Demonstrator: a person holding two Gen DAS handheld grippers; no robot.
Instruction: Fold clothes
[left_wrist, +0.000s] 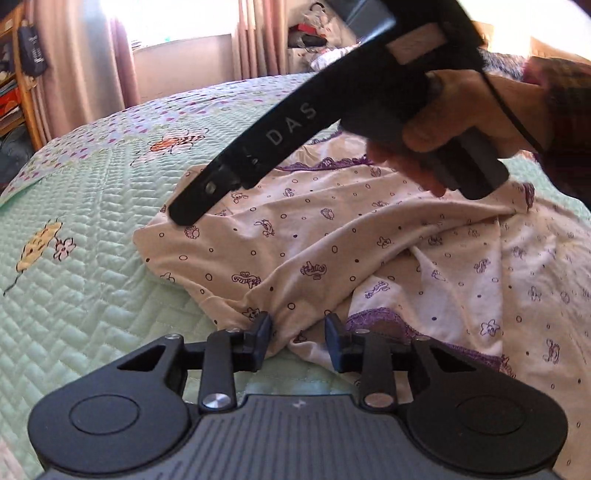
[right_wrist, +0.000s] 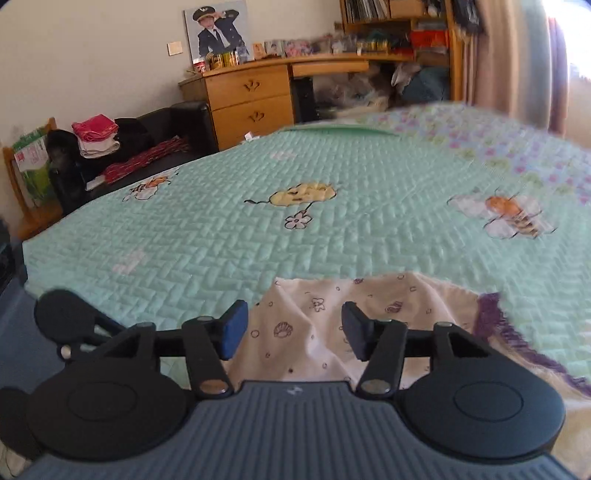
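Observation:
A white garment (left_wrist: 332, 251) with small purple prints and purple lace trim lies crumpled on a green quilted bedspread (left_wrist: 92, 295). My left gripper (left_wrist: 299, 338) is open at the garment's near edge, and a fold of cloth runs between its fingers. A hand (left_wrist: 461, 110) holds my right gripper (left_wrist: 188, 214), whose tip rests on the far left corner of the garment. In the right wrist view my right gripper (right_wrist: 293, 330) is open and low over the garment (right_wrist: 314, 332), with cloth lying between the fingers.
The bedspread (right_wrist: 258, 240) stretches wide beyond the garment, with bee and flower patches. A wooden desk with drawers (right_wrist: 251, 107) and a black sofa holding stacked clothes (right_wrist: 96, 136) stand past the bed. Curtains and a bright window (left_wrist: 177, 44) are behind the bed.

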